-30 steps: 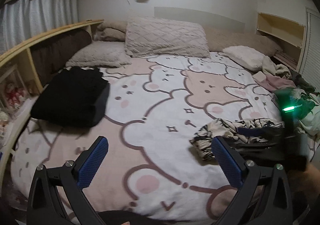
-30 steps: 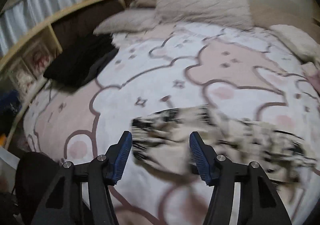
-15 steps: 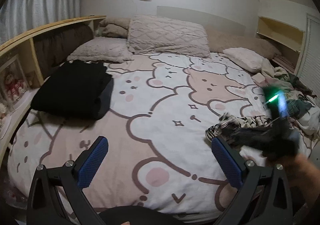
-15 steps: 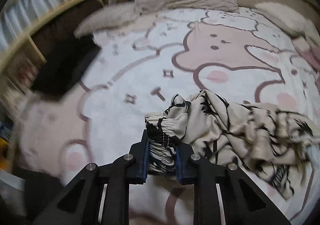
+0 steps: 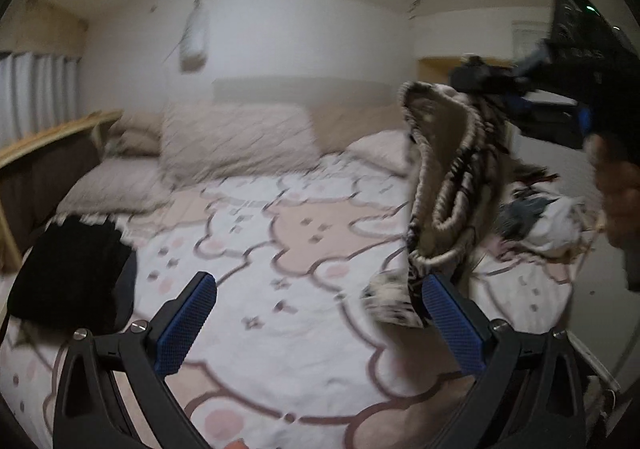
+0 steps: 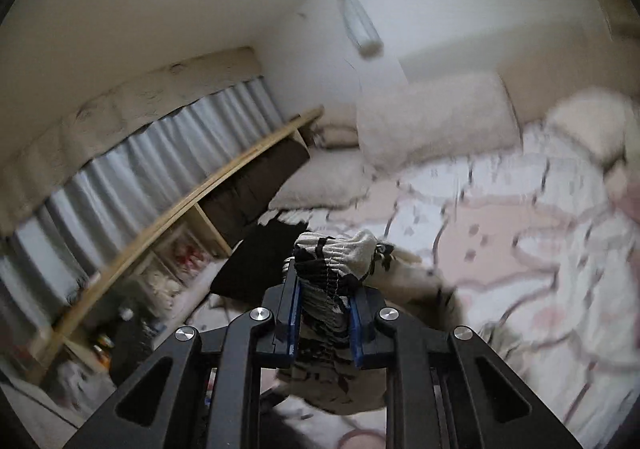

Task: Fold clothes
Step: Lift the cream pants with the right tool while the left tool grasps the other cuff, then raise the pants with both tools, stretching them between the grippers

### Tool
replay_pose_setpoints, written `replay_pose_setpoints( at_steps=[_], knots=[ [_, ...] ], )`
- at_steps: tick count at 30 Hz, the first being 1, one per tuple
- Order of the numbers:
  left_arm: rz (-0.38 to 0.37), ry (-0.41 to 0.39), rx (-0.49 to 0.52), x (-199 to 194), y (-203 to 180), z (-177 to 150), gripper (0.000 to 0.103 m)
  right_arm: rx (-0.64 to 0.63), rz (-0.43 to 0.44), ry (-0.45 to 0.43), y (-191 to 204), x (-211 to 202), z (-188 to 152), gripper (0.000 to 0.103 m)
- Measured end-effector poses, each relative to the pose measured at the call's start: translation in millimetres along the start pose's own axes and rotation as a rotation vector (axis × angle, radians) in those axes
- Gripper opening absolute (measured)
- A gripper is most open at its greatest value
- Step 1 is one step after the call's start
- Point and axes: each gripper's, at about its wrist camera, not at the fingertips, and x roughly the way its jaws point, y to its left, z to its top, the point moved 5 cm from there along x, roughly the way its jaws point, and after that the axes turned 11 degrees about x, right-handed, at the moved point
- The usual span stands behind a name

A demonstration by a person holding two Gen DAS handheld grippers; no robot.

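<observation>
The cream-and-black patterned garment [image 5: 448,185] hangs bunched above the bed — elastic waistband [image 6: 336,261] uppermost (gathered, pinched).

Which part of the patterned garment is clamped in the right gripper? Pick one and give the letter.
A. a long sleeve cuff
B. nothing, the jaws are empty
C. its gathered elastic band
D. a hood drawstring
C: in the right wrist view the right gripper has its blue pads pressed on the bunched, ribbed elastic band of the patterned garment, while the rest of the cloth hangs below, above the bed.
</observation>
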Motion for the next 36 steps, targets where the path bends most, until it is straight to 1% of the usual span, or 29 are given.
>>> replay_pose_setpoints(
  at_steps=[2, 3, 4, 5, 9, 12, 15, 16, 18, 21, 22, 24, 26, 27, 32, 33, 34, 35, 36],
  knots=[
    [-0.029, -0.029, 0.005, -11.5, -0.1, 9.5, 0.103, -0.065, -0.031, -0.012, 7.9, -4.8, 1.3, 0.021],
    [-0.034, -0.038, 0.006, -16.0, 0.7, 13.2, 0.103, -0.088, -0.024, -0.008, 12.4, -7.8, 1.4, 0.021],
    [-0.029, -0.039, 0.009, -18.5, 3.7, 15.4, 0.103, -0.144, -0.081, -0.005, 16.6, -7.9, -1.5, 0.021],
    [-0.02, -0.038, 0.012, -20.6, 7.3, 17.3, 0.103, -0.236, -0.181, 0.002, 19.3, -4.7, -9.6, 0.021],
    [0.012, -0.018, 0.015, -25.5, 11.2, 13.4, 0.103, -0.333, -0.356, 0.253, -5.4, 39.3, -59.1, 0.019],
    [0.014, 0.005, 0.003, -24.3, 8.9, 7.1, 0.103, -0.041, -0.124, 0.296, -18.4, 31.8, -60.1, 0.019],
    [-0.006, 0.016, 0.018, -22.3, 0.2, 4.2, 0.103, 0.138, 0.095, 0.258, -15.5, 15.4, -47.9, 0.019],
    [-0.026, 0.01, 0.029, -23.1, -4.4, 5.5, 0.103, 0.145, 0.115, 0.243, -12.2, 10.5, -44.1, 0.019],
    [-0.07, -0.009, 0.045, -25.9, -13.0, 9.4, 0.103, 0.122, 0.137, 0.222, -3.3, 0.9, -36.3, 0.019],
    [-0.166, -0.044, 0.03, -32.8, -22.2, 21.0, 0.103, 0.043, 0.145, 0.199, 9.7, -10.4, -30.7, 0.019],
    [-0.203, -0.048, 0.017, -33.8, -23.3, 25.4, 0.103, 0.006, 0.144, 0.192, 14.8, -13.0, -29.8, 0.019],
    [-0.264, -0.042, -0.031, -31.4, -19.0, 35.7, 0.103, -0.026, 0.145, 0.195, 15.8, -20.0, -35.0, 0.019],
    [-0.314, -0.02, -0.096, -23.6, -11.7, 45.0, 0.096, -0.057, 0.146, 0.199, 16.7, -27.1, -40.2, 0.019],
    [-0.338, -0.007, -0.119, -19.9, -9.6, 47.4, 0.091, -0.063, 0.147, 0.207, 18.3, -25.9, -43.7, 0.019],
    [-0.457, 0.104, -0.235, 7.9, -16.2, 46.3, 0.09, -0.086, 0.148, 0.205, 22.4, -33.3, -57.6, 0.019],
    [-0.488, 0.127, -0.263, 12.9, -20.0, 43.4, 0.086, -0.088, 0.141, 0.202, 21.5, -34.2, -57.7, 0.019],
    [-0.516, 0.143, -0.286, 16.1, -23.0, 40.7, 0.079, -0.09, 0.134, 0.198, 20.5, -35.2, -57.8, 0.019],
    [-0.542, 0.156, -0.309, 18.8, -25.8, 38.0, 0.066, -0.092, 0.126, 0.194, 19.6, -36.1, -57.8, 0.019],
    [-0.559, 0.172, -0.326, 20.2, -28.0, 36.6, 0.048, -0.093, 0.119, 0.19, 18.6, -37.0, -57.9, 0.019]
  ],
)
